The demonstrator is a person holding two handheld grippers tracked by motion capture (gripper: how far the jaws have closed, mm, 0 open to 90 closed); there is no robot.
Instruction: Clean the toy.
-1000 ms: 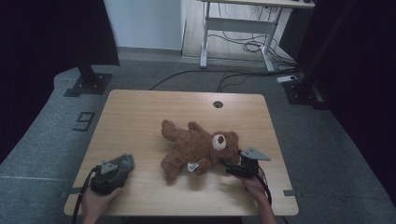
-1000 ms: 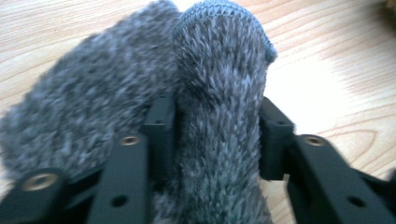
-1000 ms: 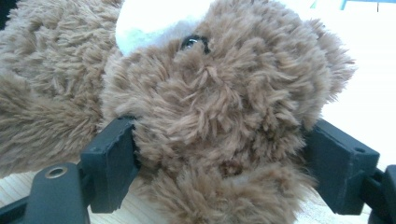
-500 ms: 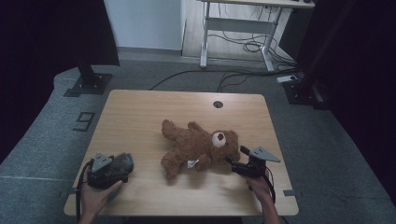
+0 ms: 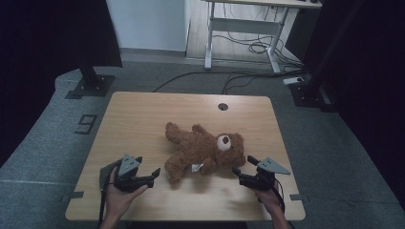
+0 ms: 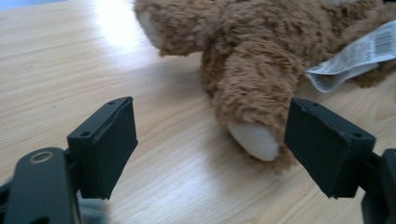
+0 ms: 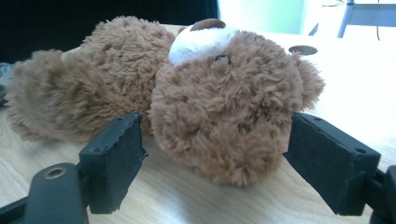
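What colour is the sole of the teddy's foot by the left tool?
Cream-white, on the fluffy brown plush teddy bear's foot sole; clearest in the left gripper view.

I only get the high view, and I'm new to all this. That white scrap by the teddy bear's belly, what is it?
Observer: A sewn-in fabric tag with printed lines, as the left gripper view shows.
Operator: Is the left tool touching the bear?
Observer: No. The left gripper has just opened its jaws wide; the teddy bear's foot with its pale sole lies ahead between them, untouched.
Operator: And the right one?
Observer: The right gripper is open; the right gripper view shows its jaws either side of the bear's head, which lies on the table snout up.
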